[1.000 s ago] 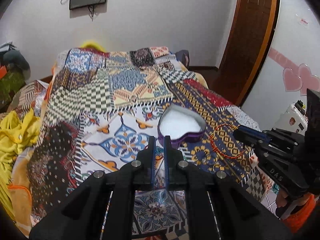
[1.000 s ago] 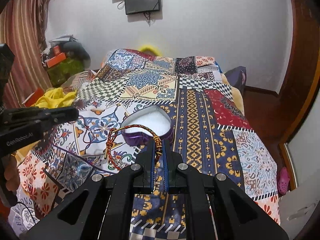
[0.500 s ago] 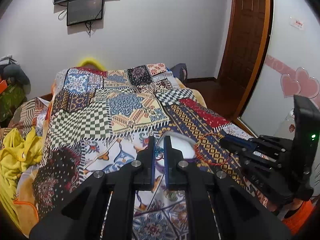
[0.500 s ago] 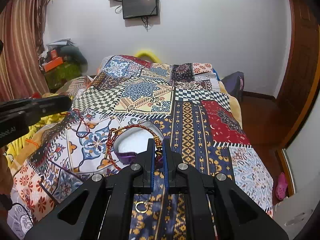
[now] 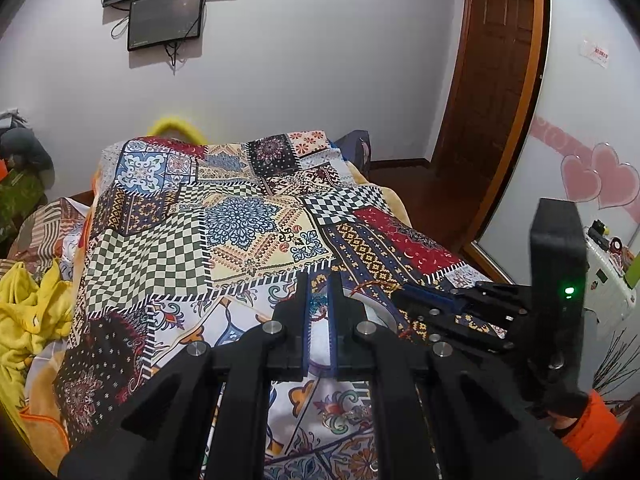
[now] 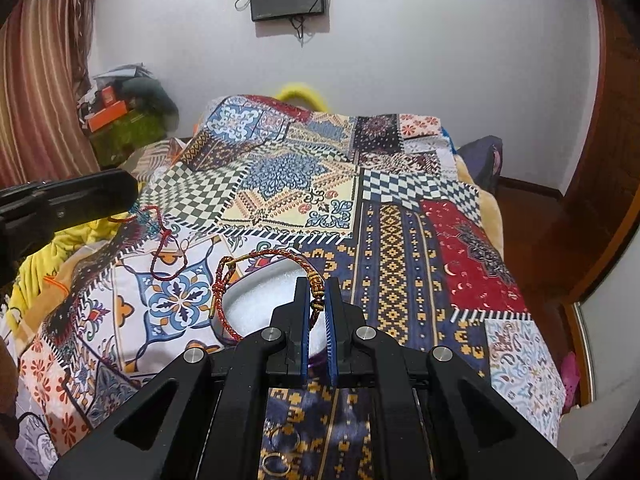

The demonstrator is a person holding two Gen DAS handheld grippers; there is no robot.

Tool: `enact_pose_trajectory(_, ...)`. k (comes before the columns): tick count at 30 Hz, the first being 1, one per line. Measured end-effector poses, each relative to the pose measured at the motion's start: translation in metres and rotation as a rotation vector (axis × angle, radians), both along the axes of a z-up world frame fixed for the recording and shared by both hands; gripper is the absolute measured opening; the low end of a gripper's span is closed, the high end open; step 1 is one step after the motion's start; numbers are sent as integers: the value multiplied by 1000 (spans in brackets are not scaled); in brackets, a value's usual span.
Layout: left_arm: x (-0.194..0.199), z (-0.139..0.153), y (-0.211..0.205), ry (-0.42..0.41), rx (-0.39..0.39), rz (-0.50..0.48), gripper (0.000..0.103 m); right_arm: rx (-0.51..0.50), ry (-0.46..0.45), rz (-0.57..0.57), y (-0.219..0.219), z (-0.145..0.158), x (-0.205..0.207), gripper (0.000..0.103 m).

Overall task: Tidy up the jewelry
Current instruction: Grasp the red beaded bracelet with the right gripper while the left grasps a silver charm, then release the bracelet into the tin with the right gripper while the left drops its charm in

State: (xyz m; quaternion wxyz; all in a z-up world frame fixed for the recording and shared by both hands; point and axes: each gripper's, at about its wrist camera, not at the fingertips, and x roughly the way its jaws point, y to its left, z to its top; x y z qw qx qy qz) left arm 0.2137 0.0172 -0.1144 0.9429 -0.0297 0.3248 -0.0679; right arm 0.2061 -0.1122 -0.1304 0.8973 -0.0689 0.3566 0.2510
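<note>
My right gripper [image 6: 318,290] is shut on a red and gold braided bracelet [image 6: 256,270], which hangs in a loop to the left over the white heart-shaped box [image 6: 260,302] on the patchwork bedspread. My left gripper [image 5: 319,286] is nearly shut on a thin dark red cord bracelet [image 6: 160,248], which dangles from its tip at the left of the right wrist view. In the left wrist view the box [image 5: 374,312] is mostly hidden behind my fingers [image 5: 302,312], and my right gripper [image 5: 416,300] sits to the right of it.
Two gold rings [image 6: 280,450] lie on the bedspread under my right gripper. A small silver piece [image 5: 352,414] lies near the bed's front edge. Yellow cloth [image 5: 28,312] is piled at the left. A wooden door [image 5: 488,120] stands at the back right.
Both grippers have lifted and tilted up, so the box sits lower in both views. The right gripper's bracelet now hangs over the box. The left gripper's red cord has come into view.
</note>
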Motion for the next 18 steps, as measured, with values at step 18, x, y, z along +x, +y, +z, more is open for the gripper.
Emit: enact_pose_trajectory(18,46,-38,-6,111,-31,-52,6,-23,119,64,10,-24,26,6)
